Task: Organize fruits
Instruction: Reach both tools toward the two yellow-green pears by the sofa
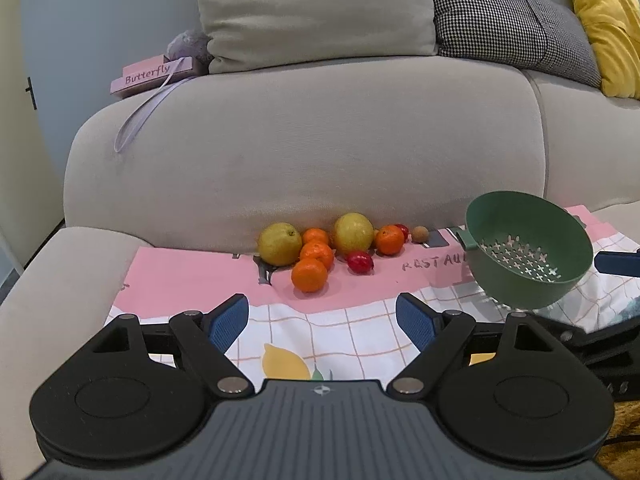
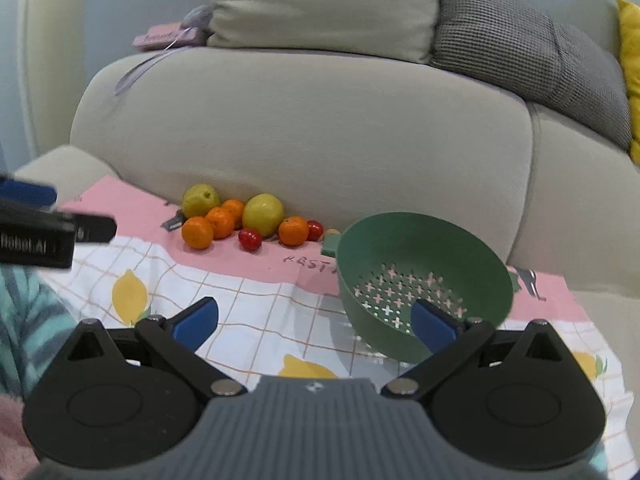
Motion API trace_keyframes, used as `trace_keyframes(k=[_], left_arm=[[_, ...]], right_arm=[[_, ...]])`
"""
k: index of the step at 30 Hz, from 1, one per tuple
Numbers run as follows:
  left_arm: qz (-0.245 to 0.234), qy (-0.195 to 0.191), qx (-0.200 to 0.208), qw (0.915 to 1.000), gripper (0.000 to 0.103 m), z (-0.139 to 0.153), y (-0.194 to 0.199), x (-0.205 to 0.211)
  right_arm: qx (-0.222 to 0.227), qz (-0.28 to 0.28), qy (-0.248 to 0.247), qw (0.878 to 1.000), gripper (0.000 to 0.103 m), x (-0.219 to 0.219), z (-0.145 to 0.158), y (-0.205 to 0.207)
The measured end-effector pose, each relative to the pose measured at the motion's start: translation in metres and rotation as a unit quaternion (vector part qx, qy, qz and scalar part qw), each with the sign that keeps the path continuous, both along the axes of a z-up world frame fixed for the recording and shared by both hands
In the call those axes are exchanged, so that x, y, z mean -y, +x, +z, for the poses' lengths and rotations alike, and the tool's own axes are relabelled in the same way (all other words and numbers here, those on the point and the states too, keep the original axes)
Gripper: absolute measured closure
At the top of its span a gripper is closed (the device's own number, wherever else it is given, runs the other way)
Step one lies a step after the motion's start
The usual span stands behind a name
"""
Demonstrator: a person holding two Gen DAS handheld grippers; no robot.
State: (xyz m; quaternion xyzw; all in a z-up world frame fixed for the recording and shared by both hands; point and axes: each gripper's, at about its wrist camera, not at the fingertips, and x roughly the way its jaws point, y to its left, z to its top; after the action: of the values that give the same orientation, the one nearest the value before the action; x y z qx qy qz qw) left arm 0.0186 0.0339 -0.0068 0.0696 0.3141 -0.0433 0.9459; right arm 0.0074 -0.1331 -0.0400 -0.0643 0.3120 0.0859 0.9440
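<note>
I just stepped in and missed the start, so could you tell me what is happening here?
A person is sorting fruit on a cloth-covered sofa seat with two handheld tongs. Both the left tongs and the right tongs are open and hold nothing. The fruit pile sits against the backrest, and the green colander, tilted, is empty.

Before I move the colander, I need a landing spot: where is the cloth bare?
Free: the checked cloth between the left gripper and the fruit pile, and the pink strip left of the pile. Crowded: the sofa back's foot, where the fruit clusters, and the right side under the tilted green colander.
</note>
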Motion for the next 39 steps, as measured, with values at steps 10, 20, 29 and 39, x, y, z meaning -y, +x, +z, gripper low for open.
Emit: trace_keyframes(k=[10,20,29,39], left_arm=[[0.011,0.014,0.032,0.9993,0.007,0.005,0.024,-0.021],[0.004,-0.051,0.002,0.9987,0.006,0.0,0.059,-0.048],[0.017,-0.052,-0.033,0.9979,0.012,-0.017,0.095,-0.066],[0.005,-0.074,-0.067,0.995,0.025,-0.044,0.139,-0.067]], right_arm=[[0.029,0.039,-0.009,0.999,0.004,-0.016,-0.001,0.021],[0.018,0.075,-0.007,0.997,0.004,-0.037,-0.003,0.062],[0.029,0.108,-0.016,0.994,0.013,-0.06,-0.012,0.102],[-0.034,0.114,-0.014,0.993,0.035,-0.078,-0.045,0.16]])
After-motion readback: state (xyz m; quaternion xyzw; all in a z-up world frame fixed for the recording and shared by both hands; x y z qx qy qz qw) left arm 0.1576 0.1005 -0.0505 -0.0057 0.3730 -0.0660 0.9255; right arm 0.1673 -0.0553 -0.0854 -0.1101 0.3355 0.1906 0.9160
